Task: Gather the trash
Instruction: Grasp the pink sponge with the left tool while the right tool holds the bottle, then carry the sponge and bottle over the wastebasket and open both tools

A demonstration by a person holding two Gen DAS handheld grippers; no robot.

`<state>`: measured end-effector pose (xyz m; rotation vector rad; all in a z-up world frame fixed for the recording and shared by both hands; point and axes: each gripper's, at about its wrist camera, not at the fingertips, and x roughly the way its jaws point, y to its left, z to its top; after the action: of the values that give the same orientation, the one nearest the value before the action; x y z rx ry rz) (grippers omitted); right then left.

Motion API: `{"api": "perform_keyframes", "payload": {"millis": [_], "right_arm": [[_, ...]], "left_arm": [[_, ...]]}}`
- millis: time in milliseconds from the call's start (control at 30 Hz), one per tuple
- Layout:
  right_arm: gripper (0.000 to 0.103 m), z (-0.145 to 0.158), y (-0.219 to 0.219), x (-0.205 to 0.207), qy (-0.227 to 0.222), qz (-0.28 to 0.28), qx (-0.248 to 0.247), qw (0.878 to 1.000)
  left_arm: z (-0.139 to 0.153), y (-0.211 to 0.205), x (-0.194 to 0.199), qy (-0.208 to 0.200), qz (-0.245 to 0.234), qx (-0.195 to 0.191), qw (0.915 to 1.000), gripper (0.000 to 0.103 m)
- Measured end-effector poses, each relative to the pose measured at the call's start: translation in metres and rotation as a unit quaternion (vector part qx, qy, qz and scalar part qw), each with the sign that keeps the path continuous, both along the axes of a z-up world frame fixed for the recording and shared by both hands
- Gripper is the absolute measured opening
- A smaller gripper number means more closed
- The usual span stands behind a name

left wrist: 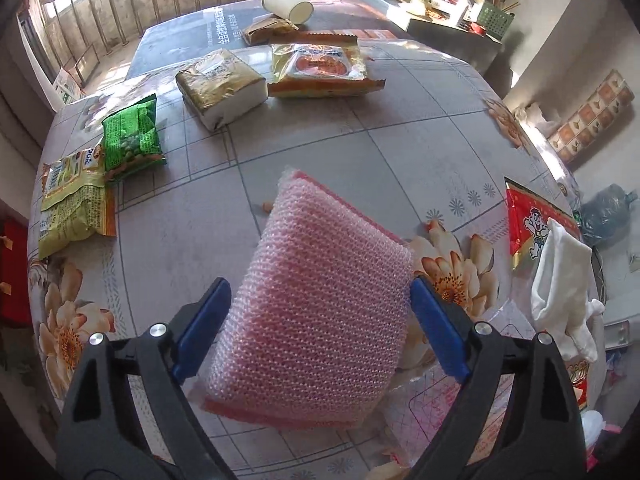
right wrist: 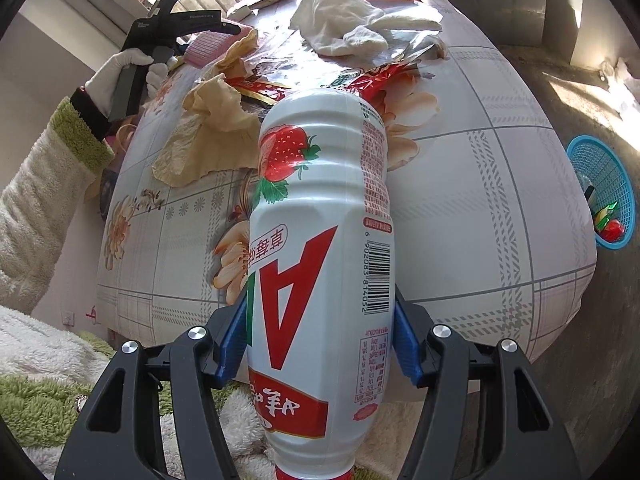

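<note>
- Left gripper [left wrist: 320, 300]: jaws spread wide. A pink bubble-wrap pouch [left wrist: 316, 308] sits between the blue pads [left wrist: 438, 328]; whether the pads touch its edges cannot be told.
- The pouch hangs tilted above the floral tablecloth [left wrist: 420, 128].
- Right gripper [right wrist: 320, 344]: jaws clamped on a white strawberry milk bottle [right wrist: 320, 240], one blue pad on each side of the lower body.
- The bottle projects forward over the table's near edge.
- Trash on the table: a green snack bag [left wrist: 134, 136], a yellow snack bag [left wrist: 74, 204], a gold tissue pack [left wrist: 222, 86], an overturned paper cup [left wrist: 286, 2], a red wrapper [left wrist: 532, 224].
- A blue basket [right wrist: 602, 192] stands on the floor, beside the table.
</note>
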<state>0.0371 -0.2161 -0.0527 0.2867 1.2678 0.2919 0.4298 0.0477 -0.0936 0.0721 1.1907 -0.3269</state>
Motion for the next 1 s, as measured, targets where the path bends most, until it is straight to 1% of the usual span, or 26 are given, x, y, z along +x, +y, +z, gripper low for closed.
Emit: {"api": "perform_keyframes", "payload": {"millis": [133,167,233,333,400,567,667,767,900,1000], "right_arm": [[0.060,0.000,0.001,0.001,0.002,0.000,0.000,1.000],[0.060,0.000,0.001,0.001,0.002,-0.001,0.002,1.000],[0.060,0.000,0.000,0.002,0.003,-0.005,0.006,1.000],[0.060,0.001,-0.002,0.002,0.003,-0.011,0.013,1.000],[0.060,0.001,-0.004,0.002,0.002,-0.015,0.017,1.000],[0.060,0.000,-0.007,0.003,0.001,-0.024,0.025,0.999],[0.059,0.000,-0.010,0.002,0.001,-0.034,0.037,0.999],[0.059,-0.002,-0.015,0.001,0.002,-0.045,0.054,0.998],[0.059,-0.003,-0.023,-0.002,0.009,-0.060,0.080,0.995],[0.059,-0.003,-0.029,-0.007,0.010,-0.071,0.100,0.992]], "left_arm": [[-0.012,-0.011,0.005,0.000,-0.004,0.045,0.9990,0.087],[-0.013,-0.013,0.004,-0.007,-0.010,0.054,0.9985,0.087],[-0.013,-0.016,0.003,-0.011,-0.020,0.054,0.9983,0.087],[-0.013,-0.016,0.004,-0.014,-0.021,0.053,0.9983,0.087],[-0.011,-0.014,0.003,-0.017,-0.018,0.051,0.9984,0.083],[-0.003,-0.002,-0.011,-0.029,-0.003,0.037,0.9989,0.080],[0.006,0.012,-0.023,-0.040,0.016,0.029,0.9987,0.079],[0.022,0.028,-0.040,-0.058,0.034,0.024,0.9975,0.079],[0.054,0.045,-0.072,-0.088,0.056,0.006,0.9945,0.079],[0.083,0.053,-0.101,-0.090,0.061,-0.058,0.9924,0.079]]}}
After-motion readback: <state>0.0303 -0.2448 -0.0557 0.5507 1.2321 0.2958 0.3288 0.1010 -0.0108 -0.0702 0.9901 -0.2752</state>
